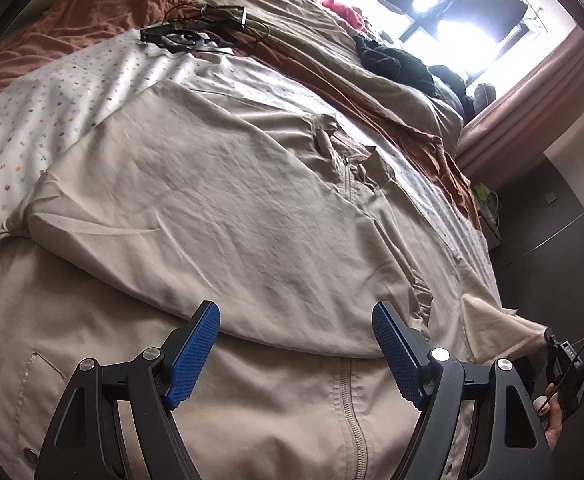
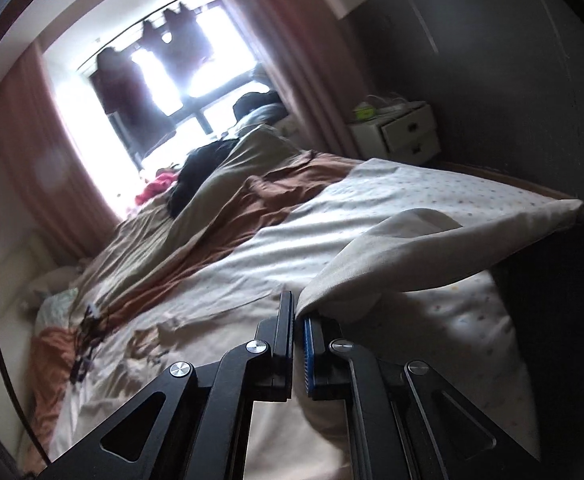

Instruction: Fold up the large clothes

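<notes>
A large beige zip jacket (image 1: pixel 220 216) lies spread on the bed, one sleeve folded across its front. My left gripper (image 1: pixel 296 344) is open and empty, hovering just above the jacket's lower front near the zipper (image 1: pixel 352 412). My right gripper (image 2: pixel 298 312) is shut on the jacket's other sleeve (image 2: pixel 376 256) and holds its cuff lifted above the bed. In the left wrist view the right gripper (image 1: pixel 568 364) shows at the far right, off the bed's edge, with the sleeve (image 1: pixel 492 320) stretched out to it.
The bed has a white dotted sheet (image 1: pixel 44 120) and rumpled brown and beige covers (image 2: pixel 228 216). A black device with cables (image 1: pixel 188 34) lies near the pillows. Dark clothes (image 1: pixel 396 60) are piled by the window. A white nightstand (image 2: pixel 404 132) stands beside the bed.
</notes>
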`<act>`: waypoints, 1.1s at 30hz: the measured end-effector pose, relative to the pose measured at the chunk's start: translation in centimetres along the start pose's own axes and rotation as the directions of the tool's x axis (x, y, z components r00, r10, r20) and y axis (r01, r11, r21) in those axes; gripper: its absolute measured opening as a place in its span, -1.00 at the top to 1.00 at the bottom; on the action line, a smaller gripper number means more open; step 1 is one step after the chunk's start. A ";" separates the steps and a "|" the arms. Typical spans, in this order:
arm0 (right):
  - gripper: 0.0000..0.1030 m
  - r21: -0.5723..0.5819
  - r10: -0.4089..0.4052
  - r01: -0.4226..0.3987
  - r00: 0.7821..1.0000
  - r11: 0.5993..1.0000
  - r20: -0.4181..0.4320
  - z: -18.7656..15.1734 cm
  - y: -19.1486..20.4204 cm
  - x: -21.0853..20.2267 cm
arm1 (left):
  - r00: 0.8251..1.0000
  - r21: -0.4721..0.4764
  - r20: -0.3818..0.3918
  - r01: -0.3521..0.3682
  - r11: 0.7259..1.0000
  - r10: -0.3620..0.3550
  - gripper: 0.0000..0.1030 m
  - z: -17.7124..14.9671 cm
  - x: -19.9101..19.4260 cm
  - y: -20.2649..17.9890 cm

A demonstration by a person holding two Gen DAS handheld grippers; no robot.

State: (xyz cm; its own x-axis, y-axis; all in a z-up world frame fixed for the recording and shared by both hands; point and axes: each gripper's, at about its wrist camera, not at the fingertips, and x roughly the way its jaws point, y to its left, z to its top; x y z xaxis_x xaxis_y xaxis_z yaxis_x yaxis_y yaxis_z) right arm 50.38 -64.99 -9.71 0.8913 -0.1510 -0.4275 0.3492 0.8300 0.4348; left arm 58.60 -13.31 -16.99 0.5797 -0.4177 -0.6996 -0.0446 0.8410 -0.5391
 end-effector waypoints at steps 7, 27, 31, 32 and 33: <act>0.89 -0.078 0.118 -0.130 0.982 0.988 -0.148 -3.6 5.4 1.6 | 1.000 -0.035 -0.003 0.030 0.999 -0.030 -0.55 0.3 -0.4 0.8; -0.42 0.316 0.034 0.047 0.968 0.948 -0.248 -6.9 -3.1 0.7 | 0.999 -0.080 0.012 0.034 0.996 -0.033 -0.55 0.7 -1.1 1.9; -0.40 0.358 -0.047 0.130 0.972 0.925 -0.229 -7.2 -6.7 1.2 | 1.000 -0.073 0.011 0.029 0.997 -0.028 -0.55 0.7 -1.1 2.0; -0.36 0.364 -0.062 0.148 0.969 0.919 -0.238 -7.4 -7.6 1.7 | 1.000 -0.072 0.011 0.030 0.997 -0.030 -0.55 0.8 -1.1 2.1; -0.33 0.372 -0.064 0.155 0.968 0.915 -0.244 -7.6 -8.2 2.1 | 1.000 -0.070 0.011 0.029 0.997 -0.029 -0.55 0.8 -1.1 2.2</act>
State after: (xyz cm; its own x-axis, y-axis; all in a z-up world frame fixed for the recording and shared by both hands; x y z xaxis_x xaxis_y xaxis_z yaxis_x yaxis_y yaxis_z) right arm 47.19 -68.01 -20.19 0.7693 -0.0682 -0.6353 0.5650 0.5368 0.6266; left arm 58.48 -10.74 -16.98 0.5892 -0.4380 -0.6790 -0.0841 0.8025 -0.5907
